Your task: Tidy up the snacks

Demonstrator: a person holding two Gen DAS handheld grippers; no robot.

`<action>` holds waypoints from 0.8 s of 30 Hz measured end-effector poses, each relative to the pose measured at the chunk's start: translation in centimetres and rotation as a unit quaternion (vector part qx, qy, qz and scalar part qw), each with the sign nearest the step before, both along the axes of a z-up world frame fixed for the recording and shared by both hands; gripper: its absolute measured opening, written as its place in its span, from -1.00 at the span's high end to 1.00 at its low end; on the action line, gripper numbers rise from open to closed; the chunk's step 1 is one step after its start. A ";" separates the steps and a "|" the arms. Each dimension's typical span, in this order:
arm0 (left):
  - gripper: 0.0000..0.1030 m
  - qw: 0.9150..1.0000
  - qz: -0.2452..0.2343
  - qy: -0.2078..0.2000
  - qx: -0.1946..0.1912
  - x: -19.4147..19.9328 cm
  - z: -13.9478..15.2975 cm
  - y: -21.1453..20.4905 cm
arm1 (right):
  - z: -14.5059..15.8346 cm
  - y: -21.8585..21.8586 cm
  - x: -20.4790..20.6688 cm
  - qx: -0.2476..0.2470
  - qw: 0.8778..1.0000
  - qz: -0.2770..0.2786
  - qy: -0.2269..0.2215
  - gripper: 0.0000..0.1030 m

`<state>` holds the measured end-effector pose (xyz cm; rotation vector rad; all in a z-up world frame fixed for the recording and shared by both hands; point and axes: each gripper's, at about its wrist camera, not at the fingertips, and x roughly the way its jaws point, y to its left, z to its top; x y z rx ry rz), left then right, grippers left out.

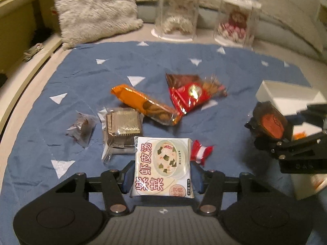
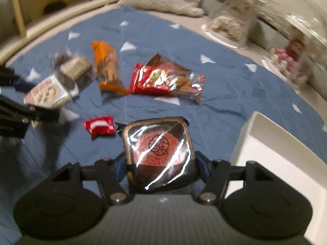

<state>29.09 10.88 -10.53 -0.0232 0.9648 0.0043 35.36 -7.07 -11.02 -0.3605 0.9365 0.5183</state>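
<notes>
My left gripper (image 1: 162,176) is shut on a white soup packet (image 1: 162,165) with red Chinese letters, held above the blue cloth (image 1: 92,71). My right gripper (image 2: 161,164) is shut on a dark square cake pack (image 2: 158,153) with a red round top, beside the white box (image 2: 271,155). The right gripper and its cake pack (image 1: 272,122) also show at the right of the left wrist view. On the cloth lie an orange cookie pack (image 1: 145,104), a red snack bag (image 1: 190,96), a gold-topped square pack (image 1: 123,125), a small clear-wrapped brown sweet (image 1: 81,128) and a small red-and-white candy (image 2: 100,126).
A furry grey cushion (image 1: 96,10) lies at the back left. Two clear display cases with dolls (image 1: 177,14) (image 1: 237,22) stand behind the cloth. A curved wooden bed edge (image 1: 24,77) runs along the left.
</notes>
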 end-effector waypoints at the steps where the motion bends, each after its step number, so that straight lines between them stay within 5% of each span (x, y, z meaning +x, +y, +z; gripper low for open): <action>1: -0.10 1.000 0.005 -0.002 -0.006 -0.2 0.5 -0.2 | 0.7 -0.4 -0.4 0.012 1.000 -0.010 -0.001 -0.37; 12: -0.10 0.998 0.025 -0.049 -0.025 -3.6 5.8 -2.7 | 8.0 -5.2 -4.5 0.084 0.993 -0.081 -0.027 -0.37; 24: -0.10 0.997 0.017 -0.063 -0.030 -5.6 8.4 -7.9 | 10.7 -11.8 -8.3 0.108 0.984 -0.137 -0.042 -0.38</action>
